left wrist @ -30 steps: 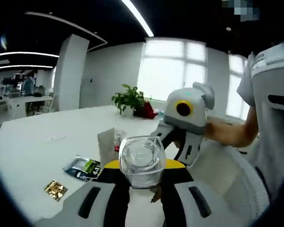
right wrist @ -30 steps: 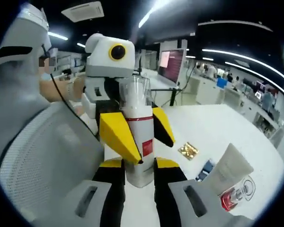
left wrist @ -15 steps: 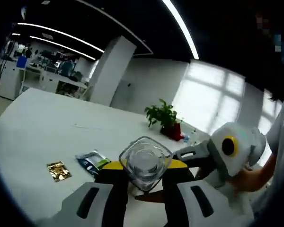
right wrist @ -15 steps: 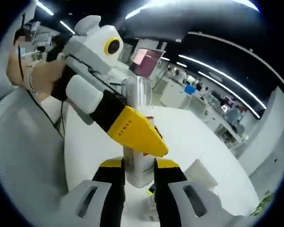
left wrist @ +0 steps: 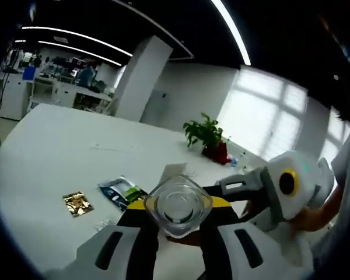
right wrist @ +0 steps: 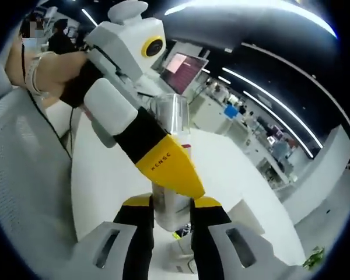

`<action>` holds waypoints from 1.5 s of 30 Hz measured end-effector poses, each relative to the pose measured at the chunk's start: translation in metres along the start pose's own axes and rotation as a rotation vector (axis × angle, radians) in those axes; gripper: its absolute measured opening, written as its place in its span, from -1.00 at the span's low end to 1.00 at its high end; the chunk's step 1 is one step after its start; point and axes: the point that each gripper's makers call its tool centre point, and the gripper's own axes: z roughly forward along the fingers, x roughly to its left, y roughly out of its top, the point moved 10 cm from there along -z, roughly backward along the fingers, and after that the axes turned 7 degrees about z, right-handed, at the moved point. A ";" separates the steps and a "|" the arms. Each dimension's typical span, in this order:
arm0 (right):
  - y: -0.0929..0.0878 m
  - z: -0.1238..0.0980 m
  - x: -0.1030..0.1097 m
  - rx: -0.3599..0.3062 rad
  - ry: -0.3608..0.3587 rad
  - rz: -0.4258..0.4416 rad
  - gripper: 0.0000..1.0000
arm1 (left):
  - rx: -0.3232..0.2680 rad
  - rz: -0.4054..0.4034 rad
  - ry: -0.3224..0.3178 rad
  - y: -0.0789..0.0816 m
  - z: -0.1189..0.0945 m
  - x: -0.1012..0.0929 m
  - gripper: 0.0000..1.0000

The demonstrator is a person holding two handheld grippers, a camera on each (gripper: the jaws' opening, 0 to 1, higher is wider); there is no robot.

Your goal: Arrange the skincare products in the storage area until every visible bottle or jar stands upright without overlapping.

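A white bottle (right wrist: 170, 205) with a clear cap (right wrist: 172, 115) is held off the white table (right wrist: 233, 169). My right gripper (right wrist: 170, 211) is shut on its lower body, a jaw on either side. My left gripper (right wrist: 166, 169) reaches in from the upper left, its yellow jaws clamped across the bottle's middle. In the left gripper view I look down on the clear cap (left wrist: 178, 202) end-on, with my left gripper (left wrist: 176, 217) shut below it. My right gripper (left wrist: 228, 188) comes in from the right.
On the table (left wrist: 52, 151) lie a gold sachet (left wrist: 77, 203) and a blue-green sachet (left wrist: 119, 191). A white tube (left wrist: 174, 171) stands behind the cap. A potted plant (left wrist: 205, 132) sits at the far edge. A person's hand (right wrist: 49, 73) holds the left gripper.
Both views have tilted and swung as the hands moved. The bottle stays gripped by both grippers. The white tube has come back into sight behind the cap in the left gripper view.
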 end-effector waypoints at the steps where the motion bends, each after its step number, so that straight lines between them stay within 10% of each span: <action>1: 0.000 -0.001 0.000 -0.010 0.009 0.004 -0.55 | 0.002 0.013 -0.003 0.000 0.000 0.000 -0.58; 14: -0.009 -0.003 0.003 -0.027 0.224 0.082 -0.61 | 0.210 0.338 -0.182 0.000 -0.004 -0.002 -0.58; 22: -0.012 0.001 0.014 -0.040 0.263 0.083 -0.61 | 0.227 0.347 -0.225 0.002 -0.006 -0.004 -0.58; 45: -0.003 -0.003 0.003 -0.047 0.063 0.202 -0.66 | -0.005 0.183 0.028 0.007 0.007 -0.007 -0.58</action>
